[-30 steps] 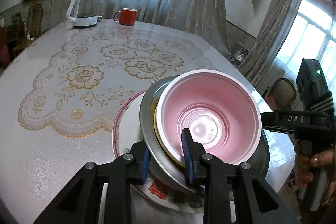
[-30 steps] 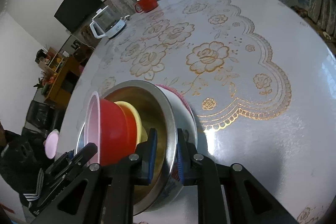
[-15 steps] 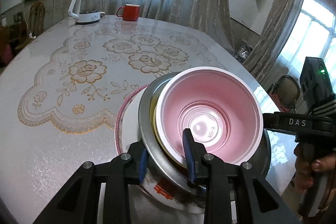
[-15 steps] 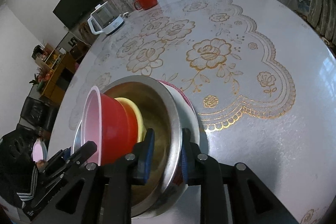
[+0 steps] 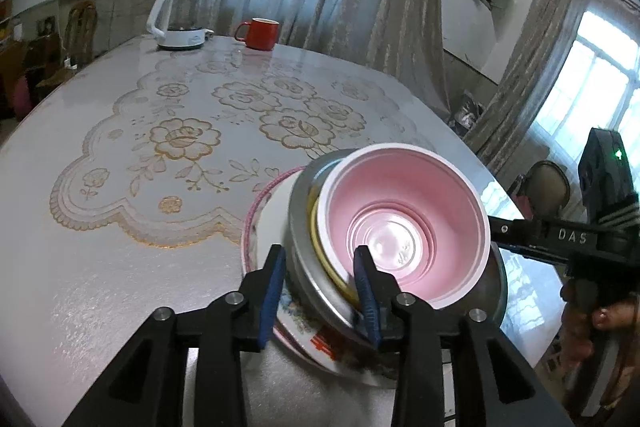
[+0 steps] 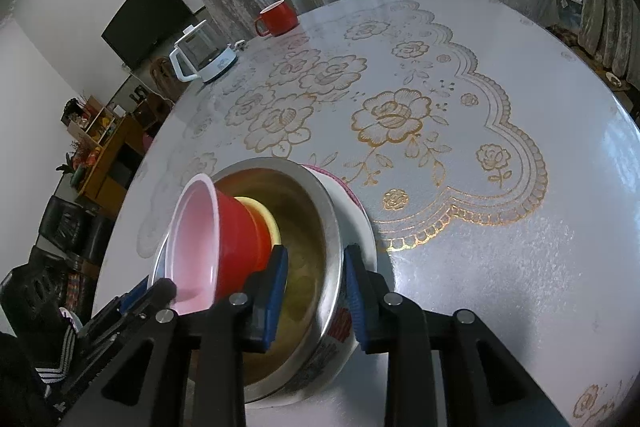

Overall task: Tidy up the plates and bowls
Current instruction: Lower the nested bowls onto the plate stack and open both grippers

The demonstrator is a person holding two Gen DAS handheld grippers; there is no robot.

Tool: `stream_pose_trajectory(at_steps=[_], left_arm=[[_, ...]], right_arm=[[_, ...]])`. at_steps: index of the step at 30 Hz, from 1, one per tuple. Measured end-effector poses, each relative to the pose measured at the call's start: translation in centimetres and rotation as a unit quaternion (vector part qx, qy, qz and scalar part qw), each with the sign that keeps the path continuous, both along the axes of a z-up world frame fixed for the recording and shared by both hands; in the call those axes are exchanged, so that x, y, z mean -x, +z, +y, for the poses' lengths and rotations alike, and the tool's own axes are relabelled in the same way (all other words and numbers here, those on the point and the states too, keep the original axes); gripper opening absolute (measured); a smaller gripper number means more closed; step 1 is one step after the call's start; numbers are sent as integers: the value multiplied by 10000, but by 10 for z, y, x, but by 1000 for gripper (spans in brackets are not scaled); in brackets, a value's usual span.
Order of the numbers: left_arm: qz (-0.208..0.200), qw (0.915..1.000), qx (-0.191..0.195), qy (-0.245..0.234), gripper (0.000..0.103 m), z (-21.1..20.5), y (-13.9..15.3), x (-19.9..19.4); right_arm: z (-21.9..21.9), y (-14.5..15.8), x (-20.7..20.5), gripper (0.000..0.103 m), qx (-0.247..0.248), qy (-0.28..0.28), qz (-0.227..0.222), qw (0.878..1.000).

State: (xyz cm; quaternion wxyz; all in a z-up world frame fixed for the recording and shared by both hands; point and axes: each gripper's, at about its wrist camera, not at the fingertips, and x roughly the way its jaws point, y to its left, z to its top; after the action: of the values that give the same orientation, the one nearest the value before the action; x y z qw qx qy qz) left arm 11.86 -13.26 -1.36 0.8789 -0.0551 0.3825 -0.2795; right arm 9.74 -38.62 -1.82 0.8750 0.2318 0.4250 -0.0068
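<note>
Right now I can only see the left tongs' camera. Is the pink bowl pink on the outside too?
Observer: No. The right wrist view shows the pink bowl is red outside.
Operator: Where do the other tongs' tips go?
Observer: The right tongs straddle two rims: one pad inside the steel bowl, the other outside the white bowl. Their jaws have just been opening.
Operator: Is the steel bowl shiny inside?
Observer: No, its inner wall looks dull golden-brown.
</note>
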Motion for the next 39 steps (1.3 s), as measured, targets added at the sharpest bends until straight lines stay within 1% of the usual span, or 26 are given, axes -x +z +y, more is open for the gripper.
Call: stream_pose_trajectory(at_steps=[2, 3, 5, 7, 8, 9, 12, 17, 23, 28, 33, 39], left_arm=[[-20, 10000, 37, 78, 38, 5, 1, 1], [-21, 9999, 48, 125, 41, 8, 2, 2], [-2, 9998, 125, 185, 41, 13, 3, 2], [-7, 9994, 202, 294, 45, 20, 5, 3], [-21, 9992, 232, 327, 48, 22, 6, 3], [-34, 9991, 249, 354, 49, 24, 6, 4], [-49, 9985, 281, 474, 53, 30, 6, 4], [94, 9972, 362, 652, 53, 43, -2, 1], [335, 9948, 473, 840, 52, 58, -13, -2], [375, 9946, 542, 807, 51, 60, -16, -1], [408, 9948, 558, 751, 51, 58, -18, 1], [471, 9943, 603, 739, 51, 60, -20, 3]], right_arm=[[3, 1, 0, 28, 121, 39, -39, 9999], [6, 1, 0, 28, 261, 67, -38, 9996], [8, 3, 0, 27, 456, 29, -35, 9990], [10, 11, 3, 27, 734, -113, -181, 9971], [11, 14, 3, 28, 813, -154, -231, 9963], [12, 17, 4, 28, 872, -186, -297, 9956], [10, 18, 3, 28, 766, -215, -311, 9963], [6, 12, 7, 28, 631, -317, -240, 9972], [-6, 7, 23, 29, 315, -534, -240, 9978], [-17, 4, 38, 31, 136, -706, -274, 9970], [-25, -3, 45, 31, -1, -844, -172, 9963], [-28, -16, 51, 31, -210, -886, -19, 9958]])
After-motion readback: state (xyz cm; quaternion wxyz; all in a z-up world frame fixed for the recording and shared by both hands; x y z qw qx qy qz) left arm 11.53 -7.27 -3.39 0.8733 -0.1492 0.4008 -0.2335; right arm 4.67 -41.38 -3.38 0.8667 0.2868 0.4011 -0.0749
